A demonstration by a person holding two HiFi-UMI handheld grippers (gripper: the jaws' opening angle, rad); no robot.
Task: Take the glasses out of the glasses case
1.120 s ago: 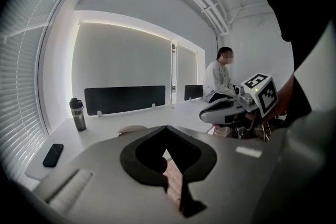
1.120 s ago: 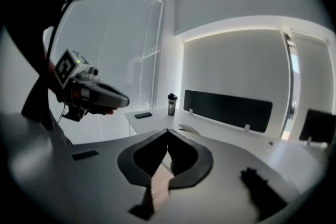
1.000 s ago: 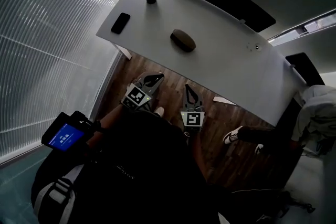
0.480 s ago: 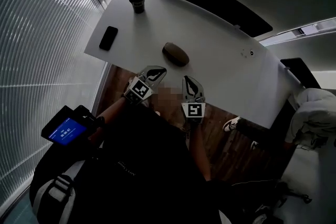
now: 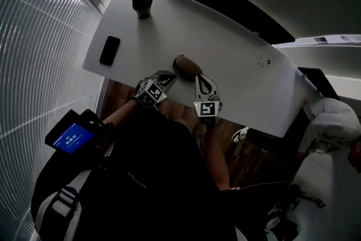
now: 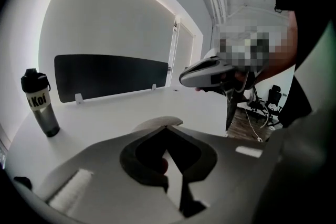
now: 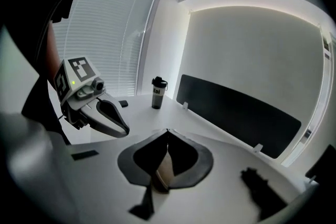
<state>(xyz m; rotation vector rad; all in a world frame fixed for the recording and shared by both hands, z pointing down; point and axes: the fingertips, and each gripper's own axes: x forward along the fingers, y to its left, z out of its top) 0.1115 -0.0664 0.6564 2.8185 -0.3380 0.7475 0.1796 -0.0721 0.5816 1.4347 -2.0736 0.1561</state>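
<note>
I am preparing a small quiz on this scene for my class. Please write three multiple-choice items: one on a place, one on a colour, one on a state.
1. Where does the glasses case lie?
A. on the floor
B. on the table, near the edge closest to the person
C. on a chair

2. What colour is the phone?
A. black
B. red
C. white

3. In what state is the right claw?
A. wide open
B. shut on the glasses case
C. shut, with nothing in it

Answers:
1 B: the head view shows the brown oval case on the white top, close to the near edge.
2 A: the phone is a dark slab against the white top.
3 C: in the right gripper view the tips meet and nothing sits between them.
</note>
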